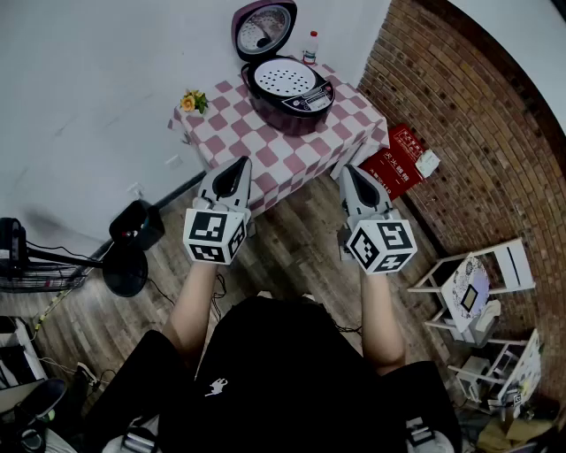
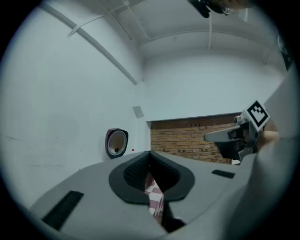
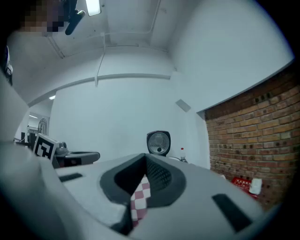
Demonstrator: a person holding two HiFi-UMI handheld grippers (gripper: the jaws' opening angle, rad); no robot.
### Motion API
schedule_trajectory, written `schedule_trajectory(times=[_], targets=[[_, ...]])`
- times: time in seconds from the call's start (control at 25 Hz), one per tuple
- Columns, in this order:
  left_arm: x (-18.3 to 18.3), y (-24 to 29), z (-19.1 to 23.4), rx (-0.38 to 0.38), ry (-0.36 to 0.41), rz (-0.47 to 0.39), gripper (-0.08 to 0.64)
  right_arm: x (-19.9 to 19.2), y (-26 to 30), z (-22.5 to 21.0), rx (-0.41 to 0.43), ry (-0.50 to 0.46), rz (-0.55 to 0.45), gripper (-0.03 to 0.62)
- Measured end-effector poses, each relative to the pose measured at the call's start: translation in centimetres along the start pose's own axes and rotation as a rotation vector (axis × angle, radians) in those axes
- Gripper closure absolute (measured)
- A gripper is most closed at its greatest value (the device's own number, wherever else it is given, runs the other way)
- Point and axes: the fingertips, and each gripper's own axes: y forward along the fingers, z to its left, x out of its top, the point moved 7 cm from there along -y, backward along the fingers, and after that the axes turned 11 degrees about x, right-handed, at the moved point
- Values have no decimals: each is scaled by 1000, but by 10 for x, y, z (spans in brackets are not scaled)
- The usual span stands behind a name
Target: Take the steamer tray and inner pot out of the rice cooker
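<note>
Left gripper (image 1: 237, 168) and right gripper (image 1: 350, 173): I have both sets of jaws fully closed, nothing held. I hold them level, side by side at frame centre, short of the table (image 1: 256, 150). The cooker (image 1: 292, 115) stands open at upper centre with the tray (image 1: 281, 78) seated in it and the pot hidden beneath. Risk, in my judgement: arriving with the jaws closed could shove the cooker or knock its raised lid (image 1: 263, 26)

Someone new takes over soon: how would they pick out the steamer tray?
Find the checked-cloth table against the white wall. On it sits a dark purple rice cooker with its lid raised. The steamer tray is the white, hole-dotted disc in its mouth, unlike the lid's grey inside.
</note>
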Motion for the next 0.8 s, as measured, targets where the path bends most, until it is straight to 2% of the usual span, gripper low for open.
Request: schedule_trajectory(times=[0.24,0.52,0.8], targets=[[-3,0,8,-25,-34,27,557,-5,4,5,0,-8,8,591],[-8,4,19,-36,3,23,557,-5,14,8,5,-16,9,591],[-14,4,38,-28,-5,36,557,-4,29,18,14,-46,23,591]])
